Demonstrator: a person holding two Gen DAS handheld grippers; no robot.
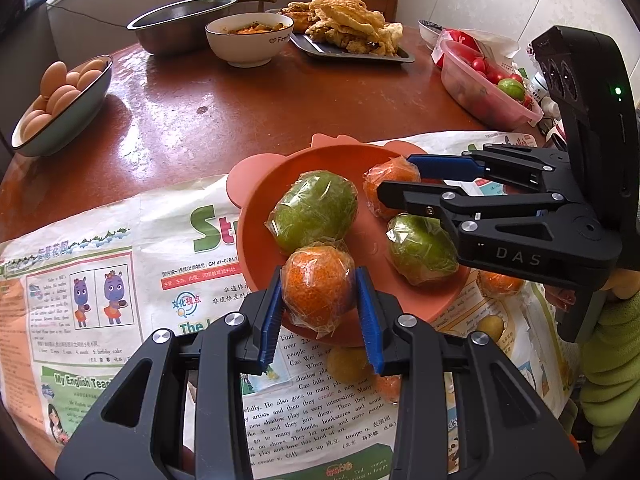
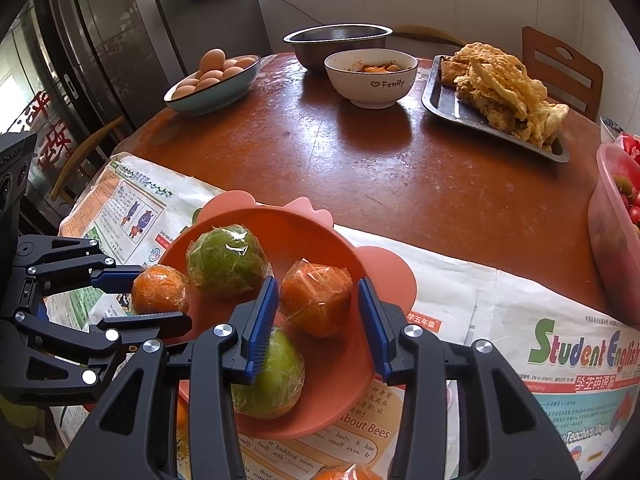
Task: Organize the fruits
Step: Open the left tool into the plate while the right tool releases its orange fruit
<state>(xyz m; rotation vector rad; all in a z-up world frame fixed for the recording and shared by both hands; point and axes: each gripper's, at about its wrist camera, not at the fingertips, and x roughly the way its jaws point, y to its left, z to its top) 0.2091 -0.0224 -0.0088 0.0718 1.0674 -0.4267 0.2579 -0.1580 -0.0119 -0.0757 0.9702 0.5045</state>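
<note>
A terracotta animal-shaped plate point(image 1: 264, 204) point(image 2: 360, 264) lies on a newspaper and holds two green and two orange film-wrapped fruits. My left gripper point(image 1: 320, 294) is shut on an orange fruit point(image 1: 316, 290) at the plate's near rim; it shows in the right wrist view point(image 2: 160, 292). My right gripper point(image 2: 316, 312) is open over the plate, its jaws on either side of another orange fruit point(image 2: 316, 298) without touching it. A green fruit point(image 2: 226, 258) lies behind, another point(image 2: 272, 380) lies under the right gripper's left finger. More fruits point(image 1: 500, 282) lie on the newspaper beside the plate.
On the brown round table point(image 1: 248, 112) stand a bowl of eggs point(image 1: 60, 104), a steel basin point(image 1: 180, 24), a white bowl of food point(image 1: 248, 42), a tray of fried food point(image 1: 348, 24) and a pink tub of tomatoes point(image 1: 484, 84). A chair point(image 2: 560, 72) stands behind.
</note>
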